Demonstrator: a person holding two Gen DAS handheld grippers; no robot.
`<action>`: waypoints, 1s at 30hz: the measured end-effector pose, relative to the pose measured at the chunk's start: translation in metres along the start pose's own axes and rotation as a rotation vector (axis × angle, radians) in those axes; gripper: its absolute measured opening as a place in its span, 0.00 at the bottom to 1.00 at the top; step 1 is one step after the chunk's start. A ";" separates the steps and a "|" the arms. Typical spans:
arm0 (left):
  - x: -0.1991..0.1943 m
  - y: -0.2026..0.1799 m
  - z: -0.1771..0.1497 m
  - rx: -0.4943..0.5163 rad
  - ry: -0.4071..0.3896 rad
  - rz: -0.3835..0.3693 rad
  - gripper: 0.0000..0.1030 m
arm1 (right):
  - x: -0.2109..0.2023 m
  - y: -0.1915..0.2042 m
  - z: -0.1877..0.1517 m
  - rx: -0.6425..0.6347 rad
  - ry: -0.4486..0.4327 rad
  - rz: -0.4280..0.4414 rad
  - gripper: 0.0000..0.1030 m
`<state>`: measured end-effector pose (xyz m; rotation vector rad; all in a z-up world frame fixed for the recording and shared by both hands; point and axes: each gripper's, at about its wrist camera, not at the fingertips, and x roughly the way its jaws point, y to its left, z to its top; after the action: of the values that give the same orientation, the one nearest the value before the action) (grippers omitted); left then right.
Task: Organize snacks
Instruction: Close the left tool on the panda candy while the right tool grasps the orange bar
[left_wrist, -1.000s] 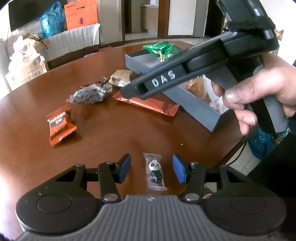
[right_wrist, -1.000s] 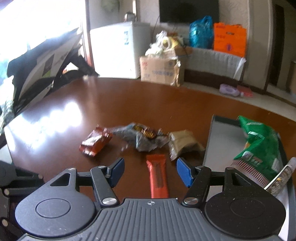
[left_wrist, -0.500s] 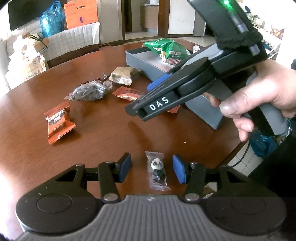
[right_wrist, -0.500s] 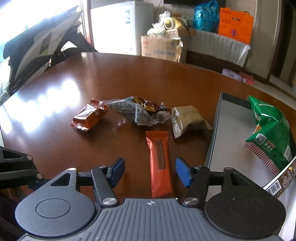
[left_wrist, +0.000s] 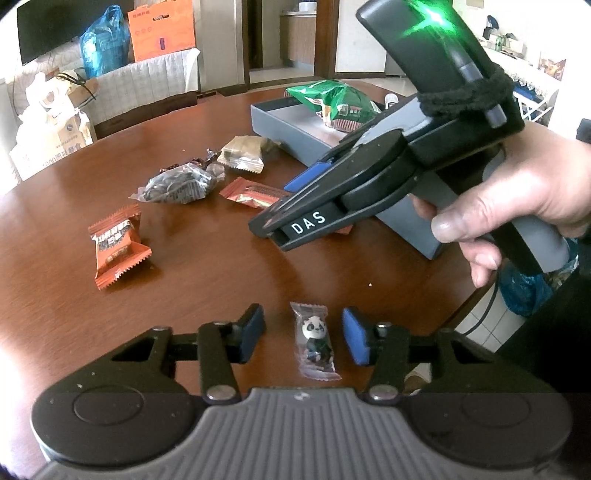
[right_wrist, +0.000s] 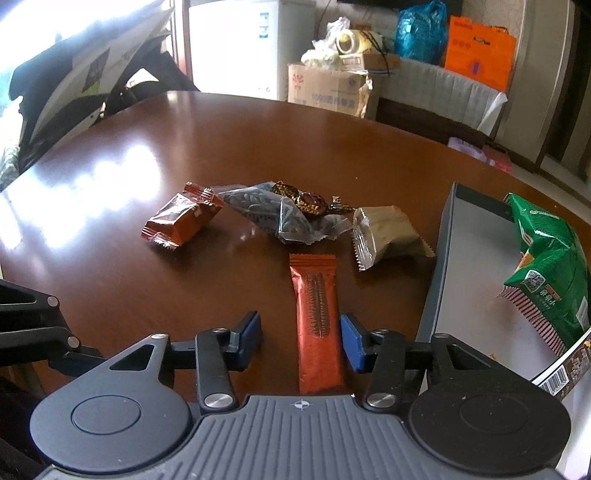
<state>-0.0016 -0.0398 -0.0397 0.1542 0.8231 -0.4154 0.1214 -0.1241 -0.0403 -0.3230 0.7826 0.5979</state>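
- snacks lie scattered on a round brown table (right_wrist: 258, 140), beside a grey tray (right_wrist: 439, 266) that already holds a green chip bag (right_wrist: 546, 258).
- left gripper (left_wrist: 301, 334) hangs over the table's near edge, its blue pads either side of a small panda candy (left_wrist: 314, 341) in a clear wrapper; the jaws have just been closing but the pads stand clear of the wrapper, nothing held.
- right gripper (right_wrist: 301, 338) points down at a long orange bar (right_wrist: 317, 317) lying lengthwise between its pads; its jaws have just been closing too, and the right pad sits just beside the bar's edge, possibly brushing it, while the left pad stands well off, so no grip shows.
- from the left wrist view the right gripper (left_wrist: 284, 221) appears as a black tool marked "das", held in a person's hand (left_wrist: 517, 199), a green light glowing on top.
- further out on the table: an orange square packet (right_wrist: 181, 218), a clear bag of dark seeds (right_wrist: 273, 214), a brown-and-gold wrapped candy (right_wrist: 306, 201) resting against that bag, and a beige packet (right_wrist: 388, 236) near the tray's wall.
- behind the table stand a cardboard box (right_wrist: 328, 88), a blue plastic bag (right_wrist: 421, 31) and an orange paper bag (right_wrist: 478, 48).
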 end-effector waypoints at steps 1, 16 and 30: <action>-0.001 0.000 0.000 0.000 0.000 -0.003 0.34 | 0.000 0.000 0.000 0.001 0.000 0.000 0.46; -0.002 0.001 -0.001 -0.012 0.001 -0.014 0.13 | 0.000 -0.002 0.000 0.012 -0.004 -0.024 0.31; -0.004 0.002 0.000 -0.024 -0.013 -0.010 0.11 | -0.004 -0.002 0.004 0.018 -0.038 -0.014 0.22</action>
<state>-0.0032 -0.0368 -0.0362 0.1247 0.8165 -0.4153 0.1227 -0.1258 -0.0347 -0.2993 0.7483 0.5820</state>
